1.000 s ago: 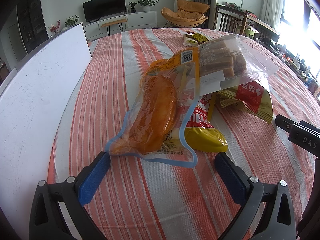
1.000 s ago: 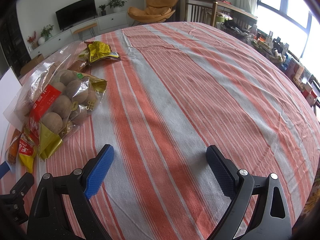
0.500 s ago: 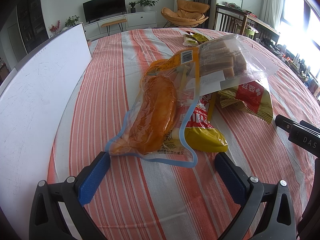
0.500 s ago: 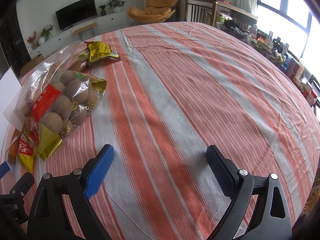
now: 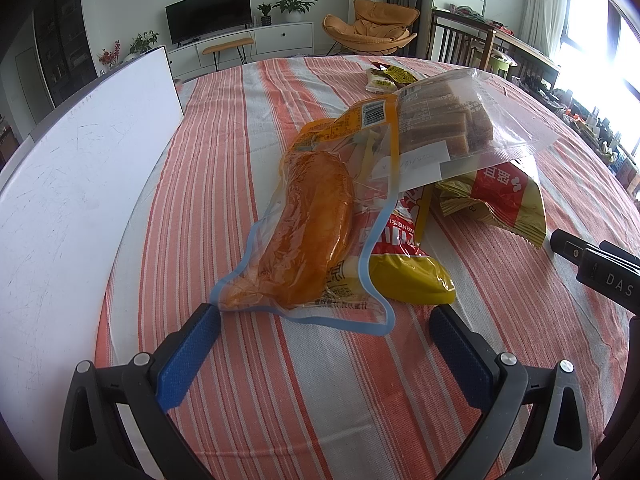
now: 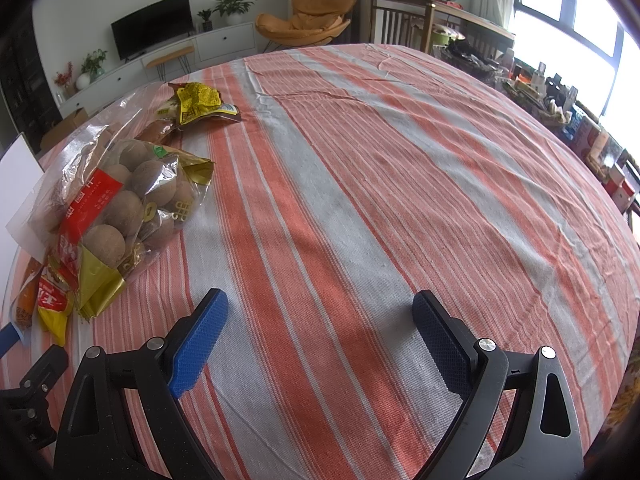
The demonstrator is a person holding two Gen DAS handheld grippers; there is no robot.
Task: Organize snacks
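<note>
Left gripper (image 5: 324,320) is gaping empty, bread bag (image 5: 304,236) just ahead of its fingers; right gripper (image 6: 320,308) is gaping over bare cloth (image 6: 360,200).

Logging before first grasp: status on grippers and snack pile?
Left gripper open, empty, facing clear blue-edged bag. Right gripper open, over bare tablecloth. Snacks piled, overlapping. White board beside the pile.

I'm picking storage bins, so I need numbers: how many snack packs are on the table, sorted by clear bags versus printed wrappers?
Clear bags: 2, the bread bag and the cake bag.
Printed wrappers: 3, the yellow pack, the red-and-gold pack and the small yellow pack; it may hide more.
Total: 5
</note>
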